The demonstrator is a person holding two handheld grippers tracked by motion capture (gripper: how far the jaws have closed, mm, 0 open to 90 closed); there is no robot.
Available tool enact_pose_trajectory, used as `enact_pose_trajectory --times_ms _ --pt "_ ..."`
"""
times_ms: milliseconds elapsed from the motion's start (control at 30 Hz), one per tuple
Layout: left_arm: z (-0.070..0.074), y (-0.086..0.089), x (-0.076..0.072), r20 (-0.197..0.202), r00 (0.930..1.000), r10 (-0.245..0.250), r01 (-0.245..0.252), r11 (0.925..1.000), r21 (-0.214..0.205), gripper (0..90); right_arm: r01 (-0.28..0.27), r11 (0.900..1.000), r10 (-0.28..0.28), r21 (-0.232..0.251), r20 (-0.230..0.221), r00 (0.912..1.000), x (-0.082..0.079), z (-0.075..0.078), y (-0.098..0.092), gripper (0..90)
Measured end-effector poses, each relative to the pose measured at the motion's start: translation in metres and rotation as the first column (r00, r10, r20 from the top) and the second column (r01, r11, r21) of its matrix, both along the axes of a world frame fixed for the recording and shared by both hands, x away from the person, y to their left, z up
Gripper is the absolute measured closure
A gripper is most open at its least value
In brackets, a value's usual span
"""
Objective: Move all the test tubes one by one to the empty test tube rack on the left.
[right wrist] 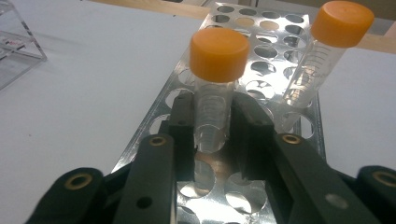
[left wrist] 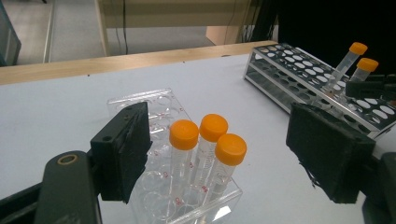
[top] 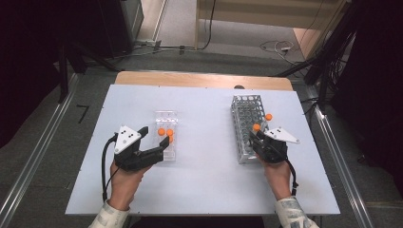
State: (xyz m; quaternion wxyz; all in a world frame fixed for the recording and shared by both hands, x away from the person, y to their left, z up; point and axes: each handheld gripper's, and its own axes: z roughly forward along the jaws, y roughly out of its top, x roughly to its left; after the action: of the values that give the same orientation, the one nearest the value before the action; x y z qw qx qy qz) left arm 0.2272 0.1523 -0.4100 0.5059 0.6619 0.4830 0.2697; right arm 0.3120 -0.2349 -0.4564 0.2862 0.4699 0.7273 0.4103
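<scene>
Three clear tubes with orange caps [left wrist: 205,140] stand in a clear plastic rack [top: 166,119] left of centre. My left gripper [top: 154,137] is open, one black pad on each side of that rack's near end [left wrist: 154,105], touching no tube. At the right, a metal wire rack [top: 246,121] holds two more orange-capped tubes. My right gripper [right wrist: 212,128] is shut on the nearer tube [right wrist: 218,60], its pads pressing the tube's body just above the rack's holes. The second tube [right wrist: 334,32] leans in a hole farther back.
The white table top [top: 204,180] has free room in the middle and along its front edge. A wooden strip [top: 199,80] runs along the far edge. Cables lie on the floor beyond it. The metal rack [right wrist: 261,51] has several vacant holes.
</scene>
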Motion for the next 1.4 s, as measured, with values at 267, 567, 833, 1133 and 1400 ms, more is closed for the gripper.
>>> enact_pose_trajectory --times_ms 267,567,833,1133,1400 --pt "0.000 0.000 0.000 -0.001 1.0000 -0.002 0.002 1.0000 0.000 21.6 -0.002 1.0000 0.002 -0.001 0.013 0.9999 -0.001 0.001 0.000 71.3" --pt "0.000 -0.001 0.000 0.002 1.0000 -0.003 0.003 1.0000 -0.003 21.6 -0.004 0.9997 0.002 0.025 0.074 0.9973 -0.010 0.018 -0.002 71.5" --pt "0.000 0.000 -0.001 0.004 1.0000 0.001 -0.001 1.0000 -0.004 21.5 -0.004 0.9988 -0.001 0.049 0.106 0.9943 -0.015 0.028 -0.006 71.7" --pt "0.001 -0.001 -0.001 0.006 1.0000 0.001 -0.001 1.0000 -0.004 21.5 -0.014 0.9967 0.003 0.080 0.134 0.9910 -0.022 0.039 -0.010 71.7" --pt "0.002 -0.002 -0.002 0.011 0.9999 -0.003 0.003 1.0000 -0.004 21.5 -0.061 0.9929 0.045 0.102 0.148 0.9879 -0.031 0.048 -0.004 71.7"
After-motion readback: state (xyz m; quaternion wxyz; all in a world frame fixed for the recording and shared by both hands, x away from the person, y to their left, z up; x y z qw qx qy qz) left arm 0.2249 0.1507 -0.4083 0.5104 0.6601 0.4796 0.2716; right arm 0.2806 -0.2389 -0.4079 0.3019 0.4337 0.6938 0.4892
